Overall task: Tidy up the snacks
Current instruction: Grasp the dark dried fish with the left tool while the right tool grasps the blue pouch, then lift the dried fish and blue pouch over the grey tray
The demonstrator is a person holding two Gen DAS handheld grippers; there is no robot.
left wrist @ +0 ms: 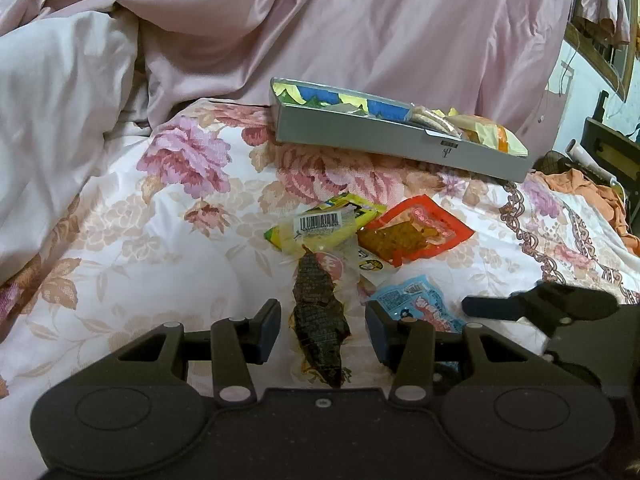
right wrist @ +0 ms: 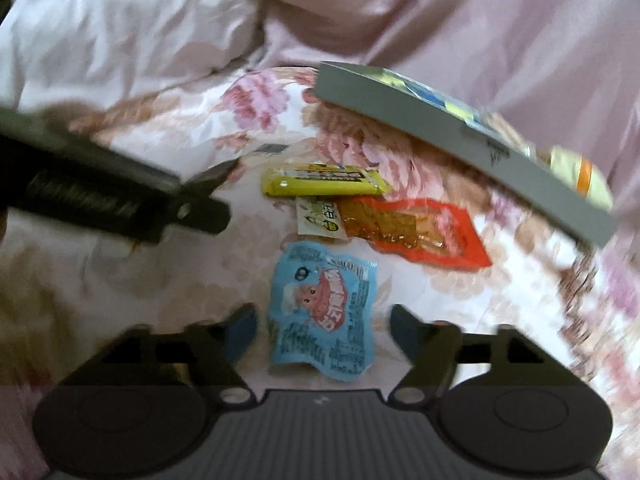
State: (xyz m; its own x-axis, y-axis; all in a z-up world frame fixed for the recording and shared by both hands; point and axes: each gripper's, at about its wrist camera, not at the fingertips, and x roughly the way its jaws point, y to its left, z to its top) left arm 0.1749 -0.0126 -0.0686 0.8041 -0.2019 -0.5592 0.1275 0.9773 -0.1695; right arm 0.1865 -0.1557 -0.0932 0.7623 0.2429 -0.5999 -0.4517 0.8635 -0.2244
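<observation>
Here, the left tool (left wrist: 322, 328) hangs low over a floral bed sheet (left wrist: 120, 240), its two pads parted on either side of a dark dried-fish snack pack (left wrist: 318, 320); the pads do not touch it, so the tool is open around it. The pack's far end reaches a yellow pack (left wrist: 320, 226) with a barcode sticker, its digits too small to read. Just right of that lies a red-edged pack (left wrist: 416, 232) of orange-brown pieces.

In the blurred right wrist view, the right tool (right wrist: 322, 332) stands wide open, one pad to each side of a blue pack (right wrist: 324, 312) printed with a pink cartoon figure and lettering that cannot be made out. The blue pack lies flat on the sheet, nearer than the red-edged one.

Farther off, toward the right, a long grey box (left wrist: 380, 136) rests on the sheet with several wrapped snacks inside; a small dark logo marks its near wall. Five loose packs can be counted on the sheet, including a small white one (right wrist: 322, 220) under the red-edged pack.
</observation>
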